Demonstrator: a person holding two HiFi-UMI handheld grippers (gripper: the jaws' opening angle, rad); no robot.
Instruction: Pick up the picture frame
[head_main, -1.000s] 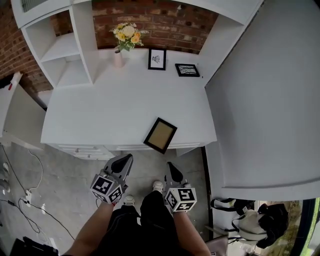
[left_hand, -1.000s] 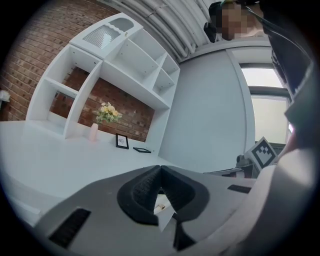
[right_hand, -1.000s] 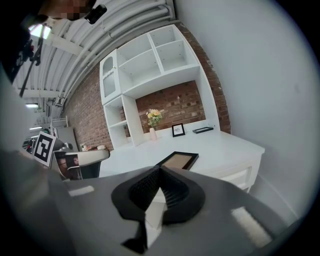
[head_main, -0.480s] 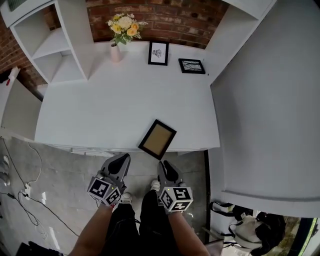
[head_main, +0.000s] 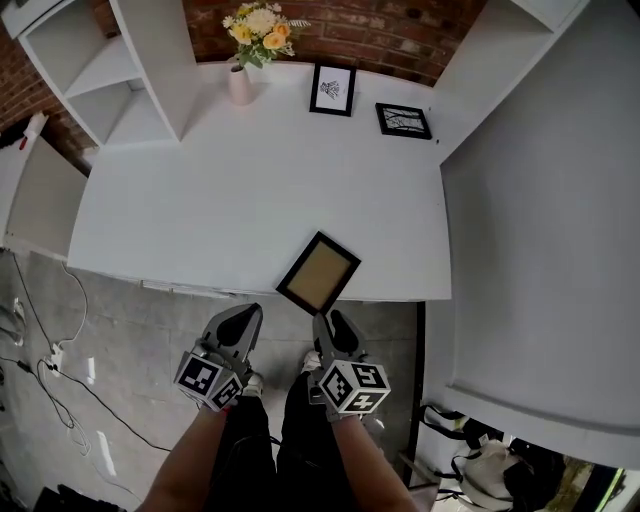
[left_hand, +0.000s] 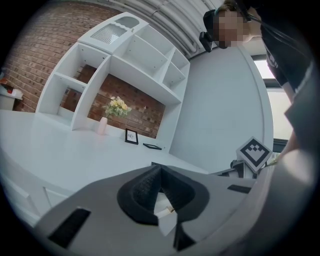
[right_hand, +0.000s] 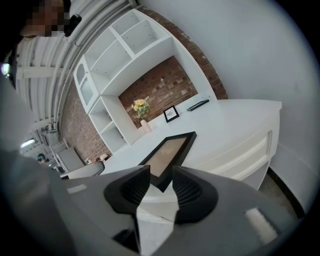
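Note:
A black picture frame (head_main: 318, 273) with a tan backing lies flat on the white desk (head_main: 200, 200), and its near corner juts past the front edge. My right gripper (head_main: 333, 328) hovers just below that corner, its jaws opening. In the right gripper view the frame (right_hand: 170, 152) lines up with the gap of the right gripper (right_hand: 161, 187), and the pads do not touch it. To the left of it, over the floor, my left gripper (head_main: 237, 325) is shut and holds nothing; the left gripper (left_hand: 160, 175) points over the desk.
Against the brick wall at the back stand a vase of flowers (head_main: 240, 85), an upright small picture (head_main: 333, 89) and a flat one (head_main: 403, 120). White shelving (head_main: 120, 80) rises at the left, a white cabinet side (head_main: 540, 200) at the right. Cables (head_main: 40, 370) lie on the floor.
The right gripper's jaws have gone from shut to parted, and it has come up close to the frame's near corner. The left gripper has shifted slightly.

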